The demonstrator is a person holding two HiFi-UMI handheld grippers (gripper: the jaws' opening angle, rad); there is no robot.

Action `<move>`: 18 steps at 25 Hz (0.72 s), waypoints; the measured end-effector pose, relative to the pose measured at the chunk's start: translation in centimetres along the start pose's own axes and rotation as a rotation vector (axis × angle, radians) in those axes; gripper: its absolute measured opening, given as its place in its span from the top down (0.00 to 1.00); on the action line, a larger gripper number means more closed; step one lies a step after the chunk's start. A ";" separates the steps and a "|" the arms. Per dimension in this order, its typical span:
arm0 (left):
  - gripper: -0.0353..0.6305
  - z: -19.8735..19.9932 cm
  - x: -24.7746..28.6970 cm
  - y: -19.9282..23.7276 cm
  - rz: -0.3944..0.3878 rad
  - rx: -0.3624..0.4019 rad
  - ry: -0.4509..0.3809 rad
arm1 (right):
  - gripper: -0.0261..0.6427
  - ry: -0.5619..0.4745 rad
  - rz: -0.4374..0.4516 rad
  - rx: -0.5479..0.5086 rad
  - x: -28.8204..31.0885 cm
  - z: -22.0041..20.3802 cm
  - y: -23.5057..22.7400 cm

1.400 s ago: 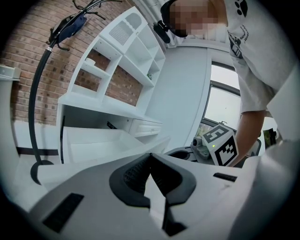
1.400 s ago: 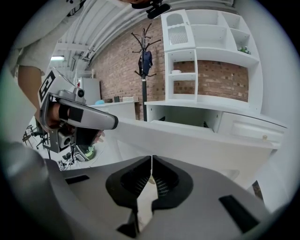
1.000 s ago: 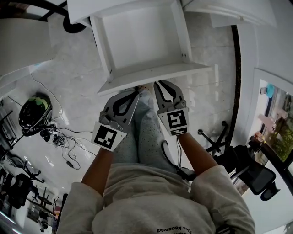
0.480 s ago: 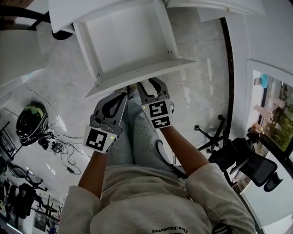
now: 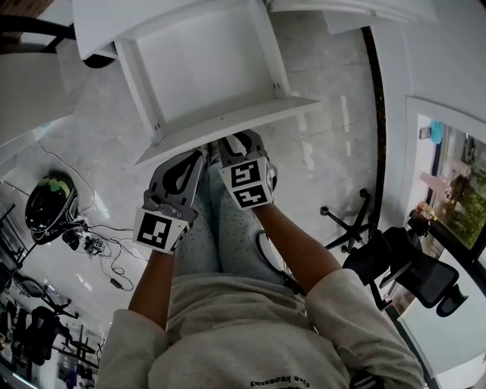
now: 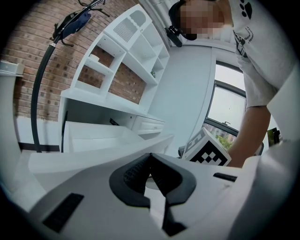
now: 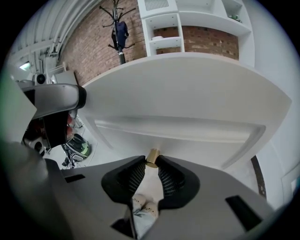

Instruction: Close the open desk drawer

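The white desk drawer (image 5: 228, 121) stands pulled out over my lap, its inside bare. In the right gripper view a small brass knob (image 7: 152, 158) sticks out of the drawer front (image 7: 187, 108). My right gripper (image 7: 151, 162) points down at it from below the front panel; its jaws have just been closing and the fingertips now pinch the knob. In the head view the right gripper (image 5: 231, 142) sits under the panel's middle. Beside it on the left, my left gripper (image 5: 199, 156) is shut and empty, its tips touching (image 6: 150, 157).
My legs (image 5: 228, 228) are under the drawer. A green helmet (image 5: 47, 201) and loose cables (image 5: 106, 243) lie on the floor at the left. A black office chair (image 5: 410, 273) stands at the right. The white desk top (image 5: 114, 23) runs above.
The right gripper has shifted left and lower, to under the middle of the drawer front, and rolled a little. The left gripper has kept its place.
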State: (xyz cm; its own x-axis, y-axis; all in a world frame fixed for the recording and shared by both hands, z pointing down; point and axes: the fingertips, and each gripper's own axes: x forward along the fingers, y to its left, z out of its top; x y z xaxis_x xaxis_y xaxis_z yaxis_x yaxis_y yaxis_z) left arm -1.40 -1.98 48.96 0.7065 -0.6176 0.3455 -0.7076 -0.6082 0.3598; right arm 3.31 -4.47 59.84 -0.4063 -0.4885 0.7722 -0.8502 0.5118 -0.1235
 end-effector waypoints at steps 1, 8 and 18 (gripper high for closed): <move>0.92 0.0 0.0 0.1 0.004 -0.001 -0.002 | 0.80 0.002 0.001 0.000 0.0 0.0 0.0; 0.92 0.3 0.5 1.5 0.022 0.004 -0.008 | 0.80 0.013 -0.002 0.003 1.0 1.1 -0.6; 0.92 1.1 1.5 3.0 0.043 0.006 -0.012 | 0.80 0.011 0.002 0.006 1.8 2.3 -1.4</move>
State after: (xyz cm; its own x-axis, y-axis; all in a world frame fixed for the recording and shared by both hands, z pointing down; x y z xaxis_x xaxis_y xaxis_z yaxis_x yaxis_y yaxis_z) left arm -2.46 -5.28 49.65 0.6753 -0.6493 0.3499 -0.7374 -0.5838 0.3397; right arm 2.95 -7.68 59.92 -0.4042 -0.4800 0.7786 -0.8514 0.5086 -0.1285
